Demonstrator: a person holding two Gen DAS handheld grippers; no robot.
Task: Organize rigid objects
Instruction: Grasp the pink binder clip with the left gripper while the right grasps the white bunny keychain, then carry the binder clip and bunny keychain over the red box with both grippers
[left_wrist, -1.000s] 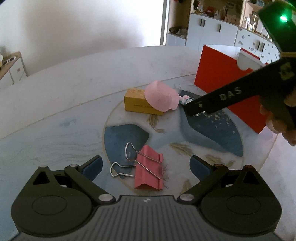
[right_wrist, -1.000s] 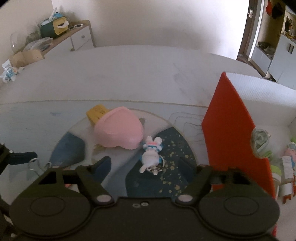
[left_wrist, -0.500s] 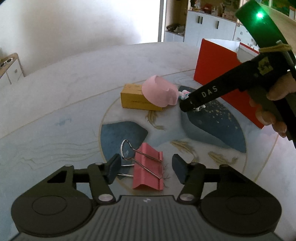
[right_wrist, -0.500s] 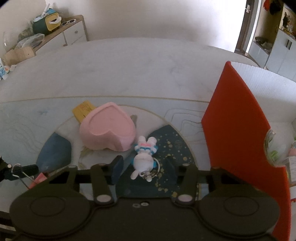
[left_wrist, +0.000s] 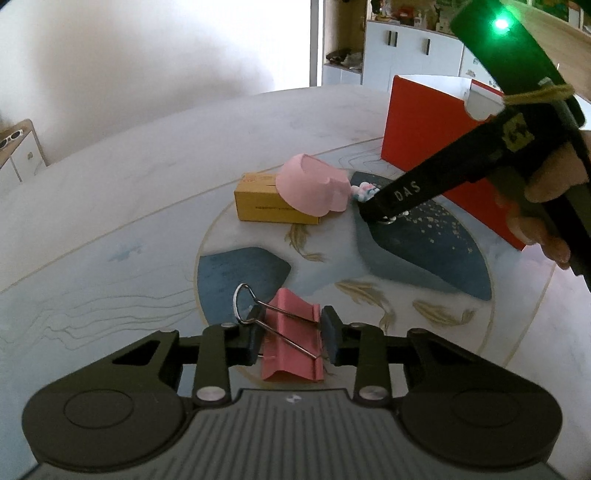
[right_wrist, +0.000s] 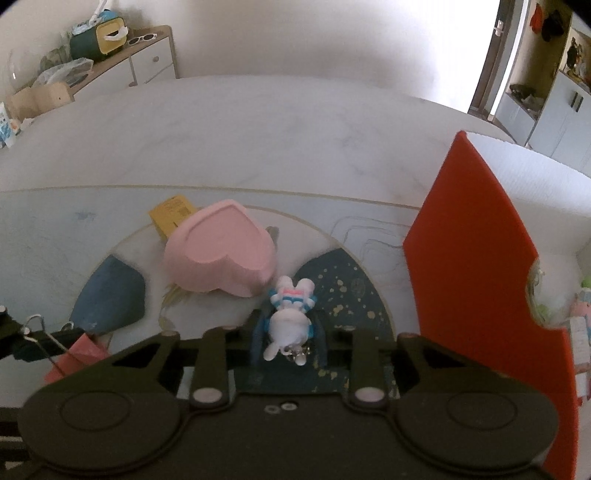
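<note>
My left gripper (left_wrist: 291, 338) is shut on a pink binder clip (left_wrist: 293, 343) with wire handles that lies on the round table (left_wrist: 147, 184). My right gripper (right_wrist: 288, 339) is shut on a small white rabbit figurine (right_wrist: 290, 321) with a metal ring. From the left wrist view the right gripper (left_wrist: 384, 212) is at the rabbit, beside a pink heart-shaped box (left_wrist: 314, 192). That box (right_wrist: 221, 251) leans on a yellow carton (left_wrist: 269, 205). The binder clip also shows at the lower left of the right wrist view (right_wrist: 79, 356).
An open box with red walls (right_wrist: 476, 266) stands at the right on the table, with small toys inside (right_wrist: 576, 321). It also shows in the left wrist view (left_wrist: 424, 122). A sideboard with clutter (right_wrist: 92, 62) stands beyond the table.
Both grippers closed from open: the left one onto the pink binder clip, the right one onto the rabbit figurine. Both moved forward and down toward their objects.
</note>
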